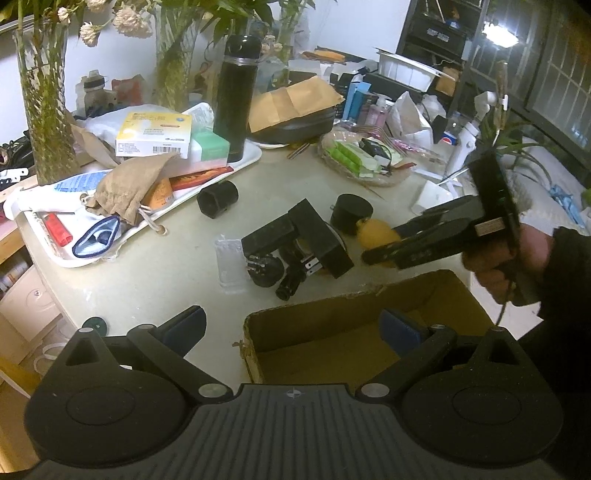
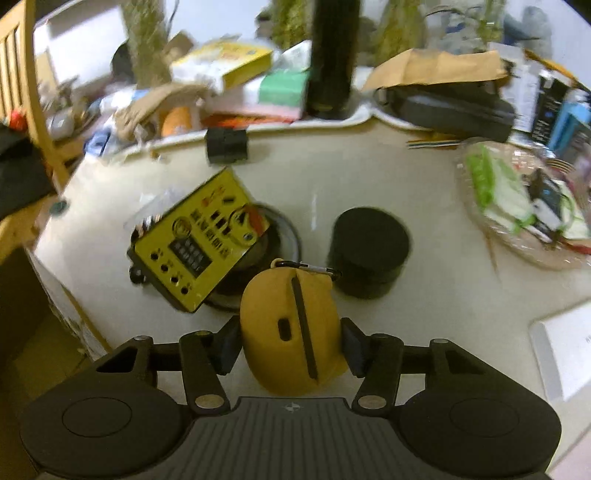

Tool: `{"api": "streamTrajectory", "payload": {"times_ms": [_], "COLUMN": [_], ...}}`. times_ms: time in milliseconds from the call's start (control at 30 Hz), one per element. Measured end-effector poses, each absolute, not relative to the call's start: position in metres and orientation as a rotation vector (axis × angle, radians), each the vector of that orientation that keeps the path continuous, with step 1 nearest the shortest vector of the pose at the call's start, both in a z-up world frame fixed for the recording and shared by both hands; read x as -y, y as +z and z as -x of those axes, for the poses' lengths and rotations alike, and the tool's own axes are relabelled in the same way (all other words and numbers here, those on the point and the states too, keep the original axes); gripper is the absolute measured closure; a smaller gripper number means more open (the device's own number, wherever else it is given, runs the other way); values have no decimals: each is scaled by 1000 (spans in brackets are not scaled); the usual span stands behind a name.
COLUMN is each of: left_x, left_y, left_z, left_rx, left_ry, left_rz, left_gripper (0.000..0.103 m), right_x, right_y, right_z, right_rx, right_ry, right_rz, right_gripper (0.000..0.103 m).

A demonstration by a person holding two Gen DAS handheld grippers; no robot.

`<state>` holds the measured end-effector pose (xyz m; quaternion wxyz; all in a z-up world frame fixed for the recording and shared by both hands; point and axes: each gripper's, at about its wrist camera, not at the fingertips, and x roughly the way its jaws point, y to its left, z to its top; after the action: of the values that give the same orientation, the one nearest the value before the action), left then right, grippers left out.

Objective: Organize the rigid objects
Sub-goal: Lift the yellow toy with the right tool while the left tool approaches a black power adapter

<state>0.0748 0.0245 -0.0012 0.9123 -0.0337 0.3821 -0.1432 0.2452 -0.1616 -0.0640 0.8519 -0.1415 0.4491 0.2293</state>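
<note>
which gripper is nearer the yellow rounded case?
Right. The right gripper has its fingers closed on the yellow rounded case; the left gripper is open over the cardboard box, apart from it.

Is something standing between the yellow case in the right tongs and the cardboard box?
Nothing visible does. The right tongs grip the yellow case, and the cardboard box is open-topped just beside it.

a cluttered pale table (image 1: 155, 266) stands before a white wall (image 1: 332, 22), dark shelving (image 1: 436, 33) and barred windows (image 1: 561, 81).
</note>
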Motion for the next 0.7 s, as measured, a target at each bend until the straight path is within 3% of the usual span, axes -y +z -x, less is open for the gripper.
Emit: {"api": "streamTrajectory", "payload": {"times_ms": [533, 600, 700], "left_x": [-4, -4, -5], "left_y": [5, 5, 4], "left_z": [-97, -101, -107], "left_rx": [-774, -785, -813], "left_ry": [-321, -321, -318], "left_rz": [29, 31, 46], "left_gripper": [1, 12, 15], "right_x": [187, 187, 188], "right_y": [-28, -26, -21], "right_z": [-214, -210, -204], "right_rx": [-886, -888, -893], "right_ry": [361, 349, 332], "right_rz": [201, 201, 193], "right_gripper": [45, 45, 45]}}
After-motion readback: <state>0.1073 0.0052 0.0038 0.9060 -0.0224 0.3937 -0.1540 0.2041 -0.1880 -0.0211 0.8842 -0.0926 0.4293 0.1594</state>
